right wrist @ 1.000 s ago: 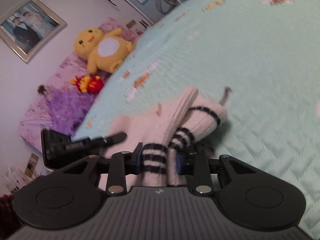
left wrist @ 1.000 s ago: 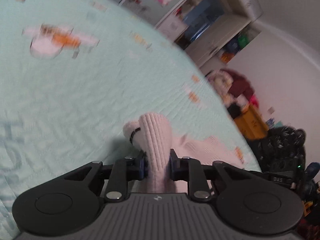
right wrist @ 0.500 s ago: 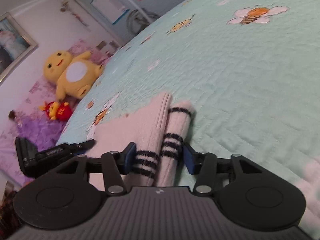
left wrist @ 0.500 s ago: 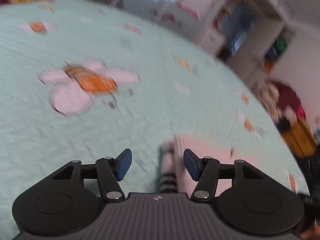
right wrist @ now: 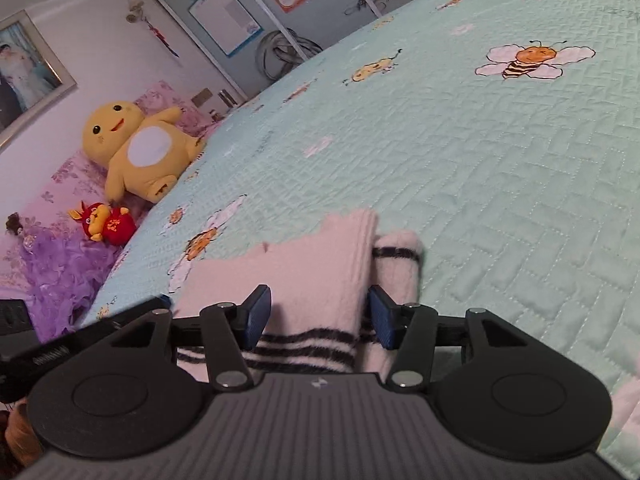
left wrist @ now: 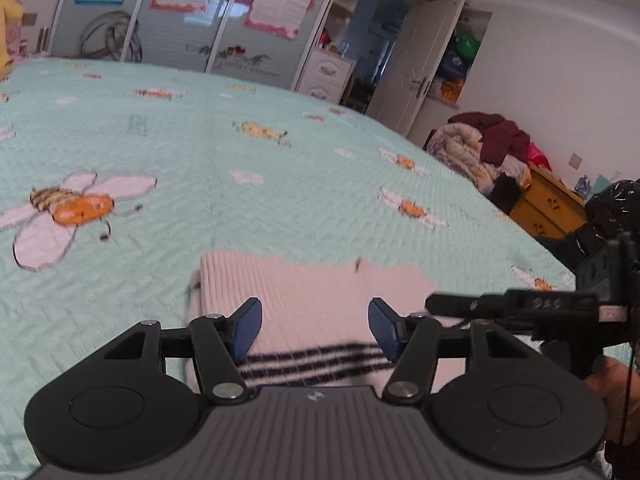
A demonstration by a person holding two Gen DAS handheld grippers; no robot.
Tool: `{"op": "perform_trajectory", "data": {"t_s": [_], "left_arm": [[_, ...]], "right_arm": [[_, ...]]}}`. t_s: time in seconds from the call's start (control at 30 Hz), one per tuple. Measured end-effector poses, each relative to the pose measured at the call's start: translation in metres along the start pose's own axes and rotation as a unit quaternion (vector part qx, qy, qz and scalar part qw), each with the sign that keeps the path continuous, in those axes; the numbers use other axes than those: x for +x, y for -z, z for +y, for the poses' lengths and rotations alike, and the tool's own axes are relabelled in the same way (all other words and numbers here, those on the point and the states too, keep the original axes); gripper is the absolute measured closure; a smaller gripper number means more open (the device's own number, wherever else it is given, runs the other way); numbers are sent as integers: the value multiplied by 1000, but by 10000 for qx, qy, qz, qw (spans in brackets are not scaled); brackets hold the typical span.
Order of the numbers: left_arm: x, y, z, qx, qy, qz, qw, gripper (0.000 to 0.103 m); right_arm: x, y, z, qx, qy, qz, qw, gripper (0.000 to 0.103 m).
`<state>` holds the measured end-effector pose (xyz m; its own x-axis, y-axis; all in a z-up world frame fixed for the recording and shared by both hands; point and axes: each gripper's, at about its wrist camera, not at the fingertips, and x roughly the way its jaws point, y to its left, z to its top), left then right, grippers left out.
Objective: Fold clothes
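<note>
A pale pink ribbed knit garment [left wrist: 316,300] with black stripes at its hem lies folded flat on the mint bee-print bedspread [left wrist: 200,168]. My left gripper [left wrist: 315,330] hovers open just above its near striped edge, blue pads spread wide. In the right wrist view the same garment [right wrist: 316,280] shows a folded sleeve with a black band along its right side. My right gripper [right wrist: 318,318] is open over the striped hem, nothing between its fingers. The right gripper's body [left wrist: 520,304] shows at the right of the left wrist view.
A yellow plush toy [right wrist: 136,148] and a small red plush [right wrist: 106,226] sit by purple bedding at the bed's left end. A wardrobe [left wrist: 180,12], a clothes pile [left wrist: 480,152] and an orange cabinet [left wrist: 548,208] stand beyond the bed's far and right edges.
Both grippers held the raised garment one second ago, then opened and let it drop flat. They have since backed off toward the striped hem and opened wider.
</note>
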<state>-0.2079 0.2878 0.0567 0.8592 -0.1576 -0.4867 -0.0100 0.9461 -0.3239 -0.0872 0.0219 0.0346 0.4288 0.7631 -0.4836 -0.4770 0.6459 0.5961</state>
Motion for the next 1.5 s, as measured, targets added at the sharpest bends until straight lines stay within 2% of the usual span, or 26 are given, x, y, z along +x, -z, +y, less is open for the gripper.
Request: {"op": "perform_trajectory", "data": {"t_s": [0.03,0.1,0.13,0.2,0.27,0.37,0.5,0.6,0.67,0.77,0.83,0.93,1.03,1.1,1.23,1.33,1.4,1.43,1.5], "left_arm": [[2,1,0,4,-8,26,10000,41],[2,-1,-2,30,28,1,10000,41],[-1,-2,-4,57,81,-32,9999,41],[-3,-2,-10,233,187,-134,9995,38],[2,1,-15,432,178,-138,9988,29],[29,12,-12,563,-138,323,9978,30],[24,13,-16,727,-236,216,9968,30],[11,8,-8,393,-374,22,9985,30],[2,7,0,18,-500,-177,9986,27],[8,5,19,-433,-770,-129,9960,27],[20,2,33,-804,-609,47,9949,31],[31,0,41,-872,-398,172,9952,33],[35,-1,48,-982,-278,225,9945,34],[36,0,55,-1158,-249,264,9926,35],[27,-1,35,-592,-697,75,9958,35],[20,-2,18,-122,-1053,-80,9943,35],[14,-4,13,42,-1032,-242,9944,35],[16,-5,14,32,-967,-201,9951,36],[21,-7,17,-21,-838,-68,9965,46]], "right_arm": [[-1,1,1,-28,-70,-26,10000,52],[-2,1,7,-195,-152,-81,9997,74],[-5,0,7,-174,-182,-145,9996,89],[-12,-1,7,-122,-216,-254,9994,92],[-10,5,-3,0,-73,-230,9997,92],[-9,13,-17,183,142,-194,9995,92],[-5,18,-18,48,139,-296,9995,92],[-8,17,-22,232,-10,-265,9994,91],[-10,16,-28,432,-153,-227,9987,85],[-11,15,-35,715,-421,-242,9963,70],[-8,13,-34,648,-494,-222,9964,68],[1,8,-29,412,-523,-148,9977,69],[4,7,-29,309,-539,-92,9980,82],[4,7,-30,247,-534,-77,9982,84],[4,10,-30,114,-499,-99,9986,85],[5,11,-39,315,-586,-113,9977,84],[3,10,-41,456,-631,-106,9969,80],[2,9,-41,490,-630,-102,9968,79],[1,9,-38,426,-576,-97,9974,79]]}}
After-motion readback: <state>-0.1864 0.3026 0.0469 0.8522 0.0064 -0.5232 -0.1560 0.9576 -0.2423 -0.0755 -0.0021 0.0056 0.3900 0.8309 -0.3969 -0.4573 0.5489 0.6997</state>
